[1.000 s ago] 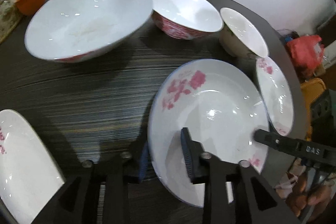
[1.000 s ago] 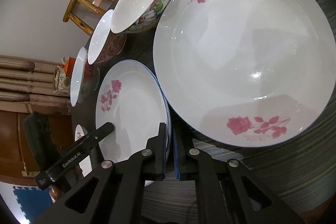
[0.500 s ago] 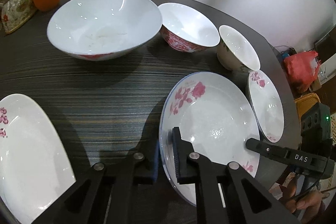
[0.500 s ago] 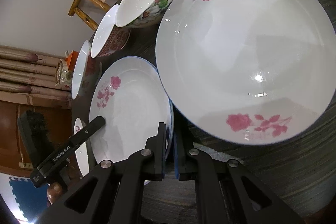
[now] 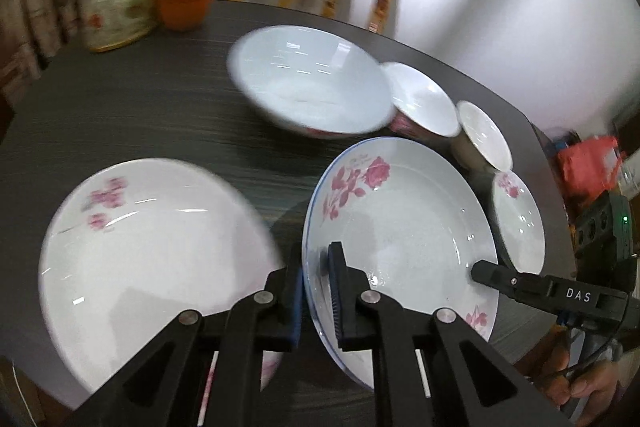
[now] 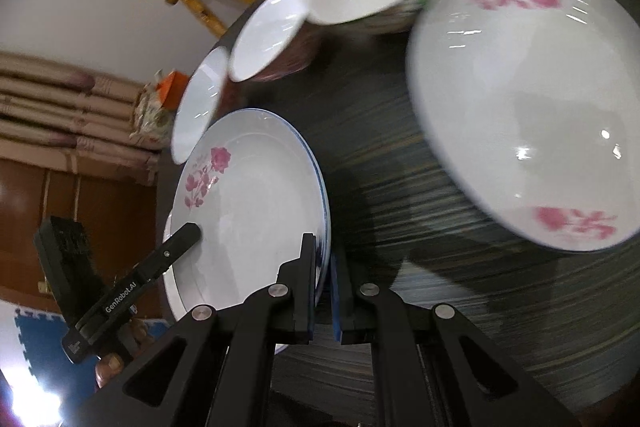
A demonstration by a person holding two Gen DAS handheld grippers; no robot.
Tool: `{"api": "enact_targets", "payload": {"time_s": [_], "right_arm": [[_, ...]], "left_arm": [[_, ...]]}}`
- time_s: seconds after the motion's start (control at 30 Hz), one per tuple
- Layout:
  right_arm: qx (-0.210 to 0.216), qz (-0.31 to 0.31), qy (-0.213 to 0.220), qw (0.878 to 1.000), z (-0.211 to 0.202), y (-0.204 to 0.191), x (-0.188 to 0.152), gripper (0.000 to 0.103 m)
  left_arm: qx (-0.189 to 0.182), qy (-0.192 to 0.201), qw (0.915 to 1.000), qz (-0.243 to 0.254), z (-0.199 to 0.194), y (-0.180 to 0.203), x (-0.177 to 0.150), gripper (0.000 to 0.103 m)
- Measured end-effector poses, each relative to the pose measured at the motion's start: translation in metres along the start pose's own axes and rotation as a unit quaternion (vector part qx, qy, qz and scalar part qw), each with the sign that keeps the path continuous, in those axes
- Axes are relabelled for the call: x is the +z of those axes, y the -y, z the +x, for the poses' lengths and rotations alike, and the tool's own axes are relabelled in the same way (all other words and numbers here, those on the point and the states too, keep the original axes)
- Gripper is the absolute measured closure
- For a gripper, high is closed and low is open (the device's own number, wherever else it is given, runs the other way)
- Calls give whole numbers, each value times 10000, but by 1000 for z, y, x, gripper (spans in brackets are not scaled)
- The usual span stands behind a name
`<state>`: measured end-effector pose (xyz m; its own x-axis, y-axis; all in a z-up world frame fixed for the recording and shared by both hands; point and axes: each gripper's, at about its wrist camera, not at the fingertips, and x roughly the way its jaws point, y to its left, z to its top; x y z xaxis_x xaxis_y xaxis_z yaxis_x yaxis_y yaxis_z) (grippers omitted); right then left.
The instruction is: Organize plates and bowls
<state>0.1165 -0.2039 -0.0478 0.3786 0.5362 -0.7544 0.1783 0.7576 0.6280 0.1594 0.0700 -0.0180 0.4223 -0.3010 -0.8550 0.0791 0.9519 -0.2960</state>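
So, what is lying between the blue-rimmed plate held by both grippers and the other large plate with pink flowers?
In the left wrist view, only bare dark table separates the blue-rimmed plate from the other large plate.

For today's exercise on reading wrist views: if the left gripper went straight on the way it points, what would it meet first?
The left gripper is already shut on the blue-rimmed rose plate; pushing on would likely drive that plate toward the large white bowl, though depth is unclear.

"DAS" marks the right gripper (image 5: 576,294); "GenRobot.AI" marks the left gripper (image 6: 120,297).
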Motion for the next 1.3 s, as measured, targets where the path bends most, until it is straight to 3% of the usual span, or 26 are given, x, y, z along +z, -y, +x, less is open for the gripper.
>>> {"api": "enact_targets", "payload": {"time_s": [0.23, 0.47, 0.6, 0.93, 1.2, 1.3], "right_arm": [[215, -420, -442, 9979, 48, -64, -11, 95], [154, -874, -777, 9930, 95, -121, -21, 95], [-74, -1120, -850, 9900, 116, -142, -24, 95], [-691, -1783, -680, 9792, 123, -163, -27, 95], [-993, -1994, -597, 9731, 136, -173, -33, 93], [-1015, -2061, -550, 9717, 137, -174, -34, 93]], "left_arm": [[405, 208, 9974, -550, -39, -75, -13, 91], [618, 265, 9935, -917, -55, -129, -28, 90], [628, 195, 9926, -1022, -50, -144, -35, 89], [870, 96, 9923, -882, -34, -154, -46, 86], [1004, 172, 9909, -876, -35, -155, -45, 86], [1175, 372, 9885, -876, -44, -154, -45, 83]]}}
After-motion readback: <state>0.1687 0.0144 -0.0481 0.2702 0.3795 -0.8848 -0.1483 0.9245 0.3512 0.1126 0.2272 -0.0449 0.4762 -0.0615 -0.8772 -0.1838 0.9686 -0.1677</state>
